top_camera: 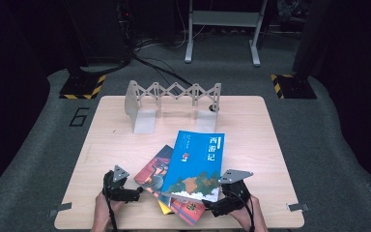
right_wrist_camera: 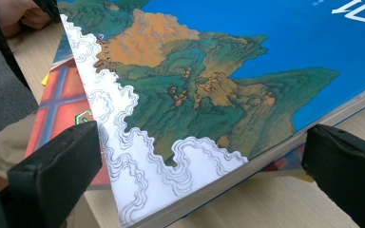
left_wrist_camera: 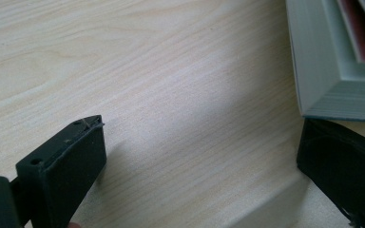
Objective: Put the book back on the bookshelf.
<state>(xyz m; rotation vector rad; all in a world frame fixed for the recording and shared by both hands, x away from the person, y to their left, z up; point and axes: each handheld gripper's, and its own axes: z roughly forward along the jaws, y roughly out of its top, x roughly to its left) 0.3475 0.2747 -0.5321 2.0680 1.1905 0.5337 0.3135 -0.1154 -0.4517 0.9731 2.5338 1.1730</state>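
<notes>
A grey rack (top_camera: 174, 99) is seen beyond the blue book (top_camera: 195, 164), which is stacked tilted atop two books (top_camera: 155, 175). The right gripper (top_camera: 217, 205) is released at its near corner; the left gripper (top_camera: 137, 192) is released beside the stack.

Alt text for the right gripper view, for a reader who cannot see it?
The right tool stands open around the near corner of a blue book, whose cover shows green and orange mountains over white clouds. A red book lies beneath it on the wooden table.

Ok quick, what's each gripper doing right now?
Left gripper: open, holding nothing, beside the stacked books.
Right gripper: open, jaws either side of the blue book's corner, not clamped.
</notes>
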